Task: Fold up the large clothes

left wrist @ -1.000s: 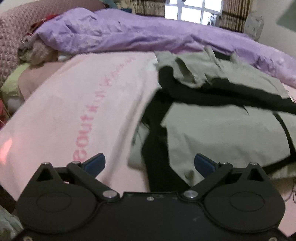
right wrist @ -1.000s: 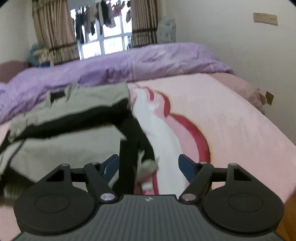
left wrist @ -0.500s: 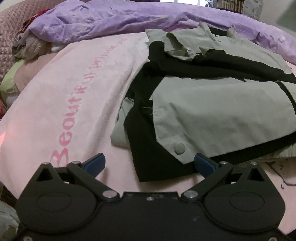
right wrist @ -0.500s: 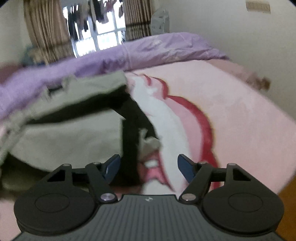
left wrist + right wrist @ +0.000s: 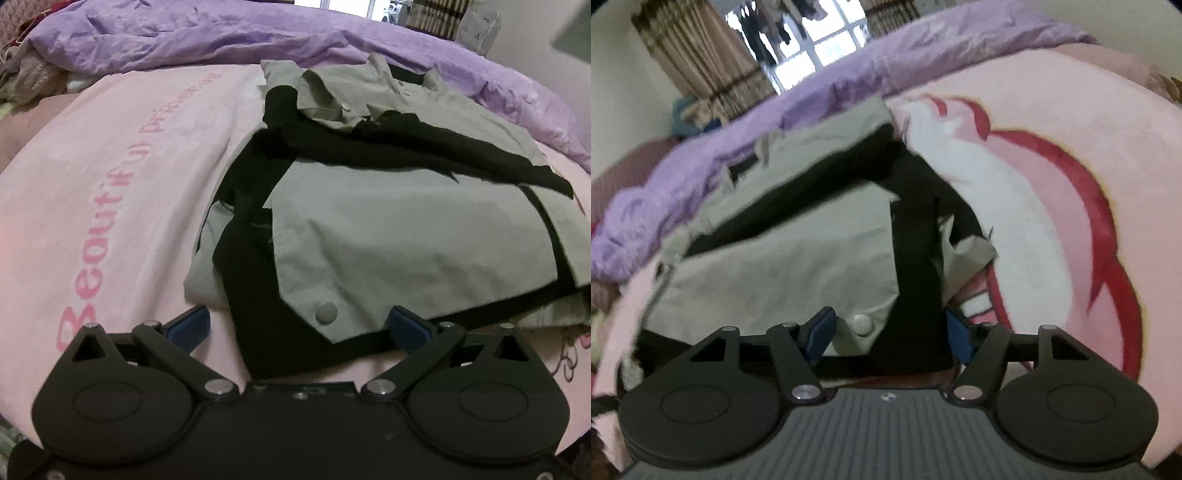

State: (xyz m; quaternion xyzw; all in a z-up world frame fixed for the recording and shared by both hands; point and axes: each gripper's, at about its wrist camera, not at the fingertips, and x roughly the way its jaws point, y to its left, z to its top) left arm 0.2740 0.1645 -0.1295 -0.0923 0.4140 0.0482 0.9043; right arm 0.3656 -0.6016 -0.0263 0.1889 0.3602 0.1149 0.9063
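Observation:
A grey-green and black jacket (image 5: 388, 229) lies partly folded on a pink blanket (image 5: 110, 177), its near hem with a round snap facing me. My left gripper (image 5: 299, 328) is open, its blue fingertips either side of the jacket's near left hem, just short of it. In the right wrist view the same jacket (image 5: 783, 266) fills the middle. My right gripper (image 5: 890, 332) is open, its fingertips astride the jacket's near right hem by a snap and a black band.
A rumpled purple duvet (image 5: 184, 33) lies along the far side of the bed and also shows in the right wrist view (image 5: 713, 147). Pillows and loose clothes (image 5: 26, 70) sit at the far left. Curtains and a window (image 5: 798, 51) are behind.
Both grippers have moved in closer to the jacket's near hem and lower. The jacket now lies flatter and fills more of each view. Both stay open.

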